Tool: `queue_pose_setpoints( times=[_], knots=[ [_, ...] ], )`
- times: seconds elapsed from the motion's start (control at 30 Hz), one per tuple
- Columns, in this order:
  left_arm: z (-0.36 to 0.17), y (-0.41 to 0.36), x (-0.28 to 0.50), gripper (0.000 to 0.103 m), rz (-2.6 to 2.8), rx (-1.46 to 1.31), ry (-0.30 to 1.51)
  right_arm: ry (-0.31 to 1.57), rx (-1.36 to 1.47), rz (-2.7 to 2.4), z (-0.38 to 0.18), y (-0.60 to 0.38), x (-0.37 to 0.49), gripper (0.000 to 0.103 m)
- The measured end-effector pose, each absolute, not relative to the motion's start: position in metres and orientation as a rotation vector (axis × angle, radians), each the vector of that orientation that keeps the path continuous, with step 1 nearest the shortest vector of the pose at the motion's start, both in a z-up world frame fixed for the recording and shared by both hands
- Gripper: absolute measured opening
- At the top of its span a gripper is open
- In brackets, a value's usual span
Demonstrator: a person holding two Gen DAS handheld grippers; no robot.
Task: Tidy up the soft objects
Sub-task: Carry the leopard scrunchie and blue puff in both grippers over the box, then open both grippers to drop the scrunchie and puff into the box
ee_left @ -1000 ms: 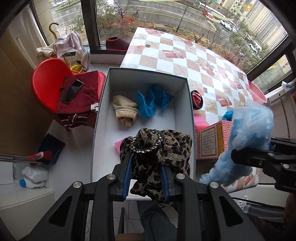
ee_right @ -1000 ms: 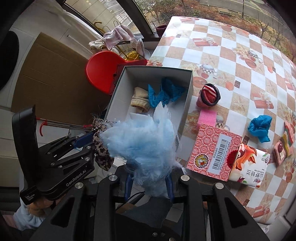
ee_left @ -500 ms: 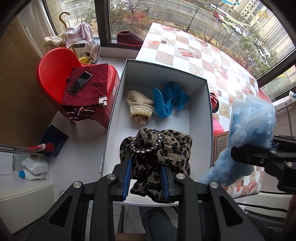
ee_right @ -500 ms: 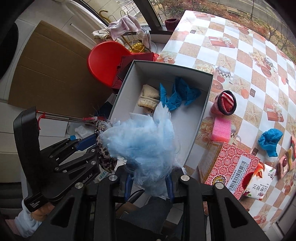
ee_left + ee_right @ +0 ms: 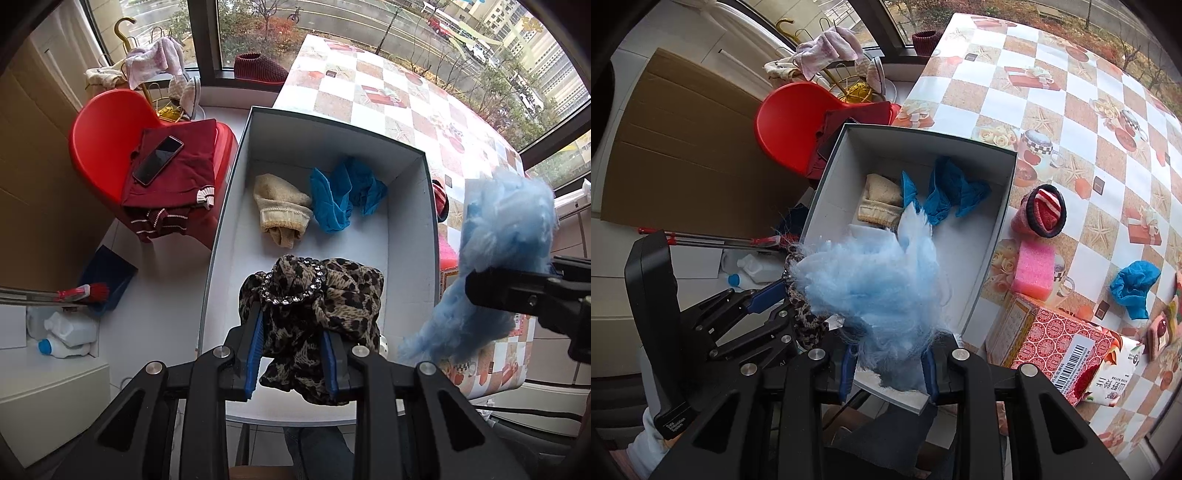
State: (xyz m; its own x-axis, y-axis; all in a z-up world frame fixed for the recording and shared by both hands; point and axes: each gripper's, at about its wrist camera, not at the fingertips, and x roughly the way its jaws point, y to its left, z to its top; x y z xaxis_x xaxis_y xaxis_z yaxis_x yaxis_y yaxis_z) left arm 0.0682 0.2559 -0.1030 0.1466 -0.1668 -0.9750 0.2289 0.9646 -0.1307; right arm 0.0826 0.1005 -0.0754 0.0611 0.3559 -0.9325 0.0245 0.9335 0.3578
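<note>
My left gripper (image 5: 295, 354) is shut on a leopard-print scarf (image 5: 325, 299) with a studded ring, hanging over the near end of the open white box (image 5: 432, 236). My right gripper (image 5: 888, 363) is shut on a fluffy light-blue cloth (image 5: 871, 280), held above the box's near right corner; the same light-blue cloth (image 5: 506, 254) shows at the right of the left wrist view. Inside the box lie a beige knit piece (image 5: 280, 210) and a crumpled blue cloth (image 5: 343, 195). Both grippers point steeply down.
On the checked tablecloth (image 5: 1071, 110) sit a red striped sock roll (image 5: 1041, 214), a pink sponge (image 5: 1034, 269), a blue cloth (image 5: 1134, 284) and a red patterned carton (image 5: 1052, 343). A red chair (image 5: 107, 147) with maroon clothes and a phone (image 5: 159, 158) stands left of the box.
Both grippers have sunk a little toward the box with their cloths still gripped. The right gripper has shifted left, over the box's near end; the box looks larger in both views.
</note>
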Motion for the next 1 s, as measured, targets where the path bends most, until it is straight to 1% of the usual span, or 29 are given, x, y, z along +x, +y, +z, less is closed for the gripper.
queue_pose_setpoints(
  times=[0.87, 0.93, 1.0],
  knots=[
    [-0.129, 0.244, 0.079, 0.030, -0.277, 0.086, 1.437, 1.559, 0.308, 0.220, -0.109, 0.105, 0.104, 0.031],
    [-0.130, 0.244, 0.079, 0.031, -0.278, 0.085, 1.440, 1.562, 0.305, 0.214, -0.112, 0.104, 0.105, 0.031],
    [-0.130, 0.243, 0.080, 0.036, -0.275, 0.076, 1.438, 1.562, 0.302, 0.207, -0.113, 0.104, 0.106, 0.031]
  ],
)
